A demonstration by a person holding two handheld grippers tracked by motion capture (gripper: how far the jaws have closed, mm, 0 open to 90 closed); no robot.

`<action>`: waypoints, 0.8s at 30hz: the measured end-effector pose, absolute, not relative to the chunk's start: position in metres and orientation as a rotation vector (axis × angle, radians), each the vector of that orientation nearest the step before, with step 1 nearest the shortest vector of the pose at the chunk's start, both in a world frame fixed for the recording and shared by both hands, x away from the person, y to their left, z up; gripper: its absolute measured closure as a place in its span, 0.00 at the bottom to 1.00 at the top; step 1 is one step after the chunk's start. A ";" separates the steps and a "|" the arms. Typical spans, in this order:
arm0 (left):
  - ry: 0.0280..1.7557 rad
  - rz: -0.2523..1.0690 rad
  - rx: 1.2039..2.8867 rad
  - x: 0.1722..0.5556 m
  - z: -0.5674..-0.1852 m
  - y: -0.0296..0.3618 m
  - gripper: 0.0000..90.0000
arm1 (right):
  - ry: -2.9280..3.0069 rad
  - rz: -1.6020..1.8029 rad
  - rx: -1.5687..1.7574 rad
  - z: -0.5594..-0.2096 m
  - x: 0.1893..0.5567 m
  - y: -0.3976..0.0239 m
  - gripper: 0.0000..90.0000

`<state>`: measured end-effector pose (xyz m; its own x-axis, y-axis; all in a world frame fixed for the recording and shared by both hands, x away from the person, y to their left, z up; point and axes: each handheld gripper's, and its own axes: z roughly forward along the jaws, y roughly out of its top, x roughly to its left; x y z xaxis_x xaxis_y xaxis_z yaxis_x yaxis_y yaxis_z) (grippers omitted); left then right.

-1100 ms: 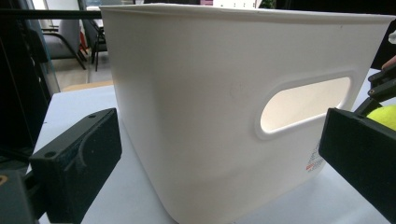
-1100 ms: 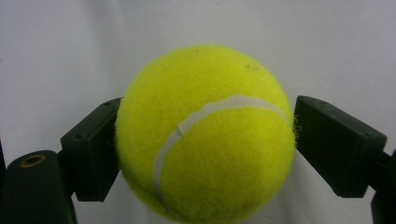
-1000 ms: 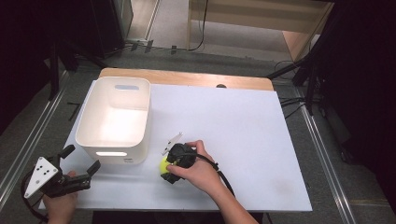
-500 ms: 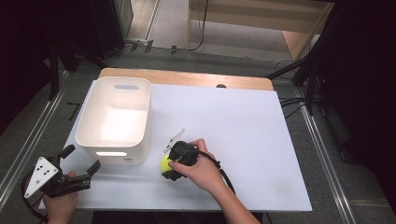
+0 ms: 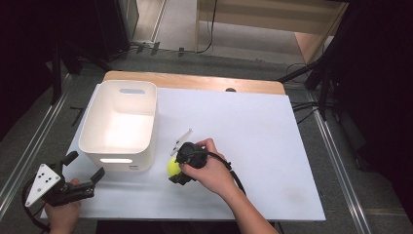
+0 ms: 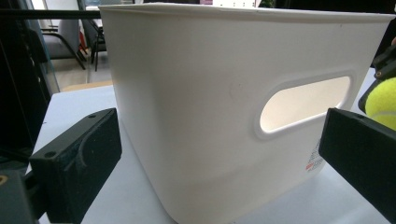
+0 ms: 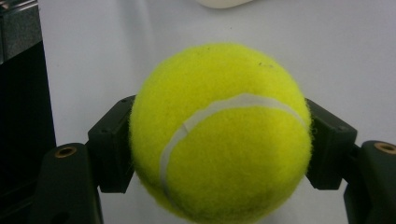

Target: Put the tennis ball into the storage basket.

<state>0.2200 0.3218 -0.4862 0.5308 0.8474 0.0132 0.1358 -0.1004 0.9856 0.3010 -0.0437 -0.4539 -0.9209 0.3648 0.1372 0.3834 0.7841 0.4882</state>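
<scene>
At the lower left of the high view, closest to the camera, the left tool (image 5: 83,183) sits in a hand at the near edge of the desk (image 5: 272,146), its grey three-cornered plate facing up. Its jaws stand spread wide with nothing between them; in the left gripper view they frame the near wall of the white bin (image 6: 224,107) without touching it.

A little farther in, at the lower middle of the high view, the right tool (image 5: 176,168) is gripped by the other hand, a black cable trailing back along the forearm. Its jaws have just been closing, and they now pinch the yellow tennis ball (image 5: 173,166). The right gripper view shows the ball (image 7: 219,135) squeezed between the two black pads, one on each side, its white seam curving across the front.

The ball is just beside the near right corner of the bin (image 5: 122,126), apart from it, low over the white desk surface; whether it rests on the desk cannot be told. In the left gripper view the ball (image 6: 383,102) peeks in at the right edge.

The bin stands upright at the centre left, its oval handle slot (image 6: 303,105) facing the left tool.

Beyond lies the wooden far edge (image 5: 195,82) of the desk.
</scene>
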 end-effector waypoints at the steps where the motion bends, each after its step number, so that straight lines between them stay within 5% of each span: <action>1: 0.863 0.746 1.580 0.220 -0.486 0.322 0.00 | -2.934 -0.810 -0.610 -0.452 0.302 -0.044 0.27; 24: 0.865 0.745 1.578 0.220 -0.486 0.322 0.00 | -2.932 -0.828 -0.607 -0.419 0.317 -0.044 0.27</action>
